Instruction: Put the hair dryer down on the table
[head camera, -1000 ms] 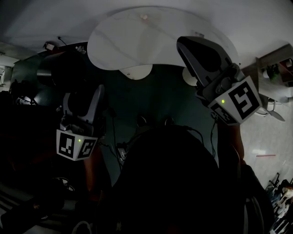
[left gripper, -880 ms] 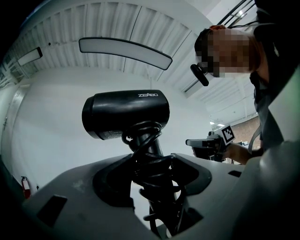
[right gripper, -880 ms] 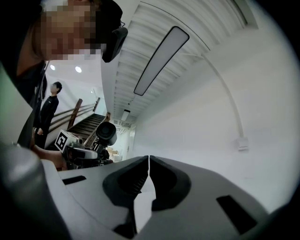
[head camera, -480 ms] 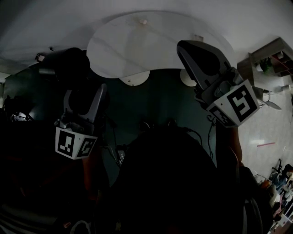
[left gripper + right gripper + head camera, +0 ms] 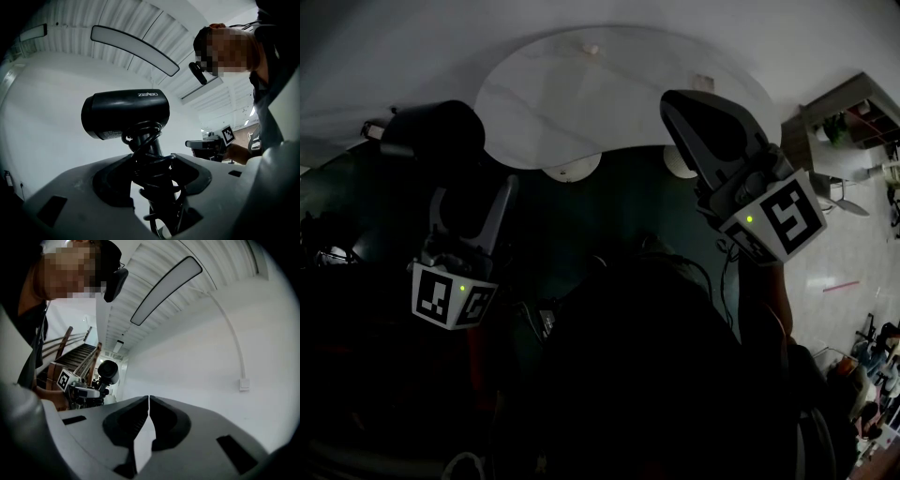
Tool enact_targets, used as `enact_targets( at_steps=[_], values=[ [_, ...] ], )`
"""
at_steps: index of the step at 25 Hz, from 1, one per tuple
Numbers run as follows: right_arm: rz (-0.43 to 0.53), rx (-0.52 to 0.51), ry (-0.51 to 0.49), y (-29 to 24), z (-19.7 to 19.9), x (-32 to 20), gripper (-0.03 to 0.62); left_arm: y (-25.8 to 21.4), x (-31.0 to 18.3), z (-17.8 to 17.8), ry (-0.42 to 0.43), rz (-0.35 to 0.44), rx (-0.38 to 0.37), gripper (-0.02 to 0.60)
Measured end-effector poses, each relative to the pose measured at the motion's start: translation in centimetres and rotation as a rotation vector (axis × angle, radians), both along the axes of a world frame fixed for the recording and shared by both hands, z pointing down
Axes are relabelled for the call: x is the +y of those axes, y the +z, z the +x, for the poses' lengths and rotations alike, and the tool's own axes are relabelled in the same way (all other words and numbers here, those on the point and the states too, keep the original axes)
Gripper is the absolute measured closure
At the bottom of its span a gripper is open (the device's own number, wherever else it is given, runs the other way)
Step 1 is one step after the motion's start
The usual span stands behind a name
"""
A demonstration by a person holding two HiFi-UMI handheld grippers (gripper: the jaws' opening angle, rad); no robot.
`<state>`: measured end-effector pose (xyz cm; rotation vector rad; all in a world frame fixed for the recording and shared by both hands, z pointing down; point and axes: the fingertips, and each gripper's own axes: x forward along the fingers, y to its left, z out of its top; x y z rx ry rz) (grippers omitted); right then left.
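A black hair dryer (image 5: 125, 112) stands upright above my left gripper (image 5: 151, 165), whose jaws are shut on its cord-wrapped handle (image 5: 149, 140). In the head view the hair dryer (image 5: 431, 133) is a dark shape at the left, held over dark floor beside the left rim of the round white table (image 5: 619, 84), with the left gripper (image 5: 473, 192) below it. My right gripper (image 5: 686, 105) is raised at the table's right edge, shut with nothing in it. In the right gripper view its jaws (image 5: 149, 400) meet, and the hair dryer (image 5: 108, 371) shows far off at the left.
Two round white seats (image 5: 572, 167) (image 5: 678, 161) sit under the table's near rim. A shelf unit (image 5: 836, 120) stands at the right on light floor. The person's dark clothing (image 5: 647, 375) fills the lower half of the head view.
Both grippers have kept their grip and pose. The head view has shifted a little, so the table and the shelf sit slightly differently in the picture.
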<state>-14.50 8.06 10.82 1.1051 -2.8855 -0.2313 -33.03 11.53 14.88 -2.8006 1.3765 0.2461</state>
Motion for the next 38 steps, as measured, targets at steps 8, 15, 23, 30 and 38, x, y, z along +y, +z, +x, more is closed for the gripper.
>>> enact_targets(
  at_steps=[8, 15, 23, 30, 38],
  values=[
    [0.001, -0.024, -0.059, -0.2, 2.2, -3.5, 0.585, -0.1, -2.0, 2.1, -0.058, -0.009, 0.004, 0.341],
    [-0.016, -0.026, -0.131, 0.5, 5.3, -6.7, 0.585, -0.6, -3.7, 5.1, -0.125, -0.01, 0.024, 0.341],
    [-0.027, -0.042, -0.185, 1.3, 9.3, -10.0, 0.584, 0.1, -6.0, 9.5, -0.179, -0.021, 0.016, 0.341],
    [-0.037, -0.06, -0.183, 1.7, 10.8, -11.8, 0.585, 0.3, -7.2, 10.9, -0.185, -0.034, -0.001, 0.341],
    [-0.045, -0.056, -0.105, 1.7, 10.7, -12.6, 0.585, 0.3, -9.3, 10.3, -0.109, -0.04, 0.012, 0.341]
  ],
)
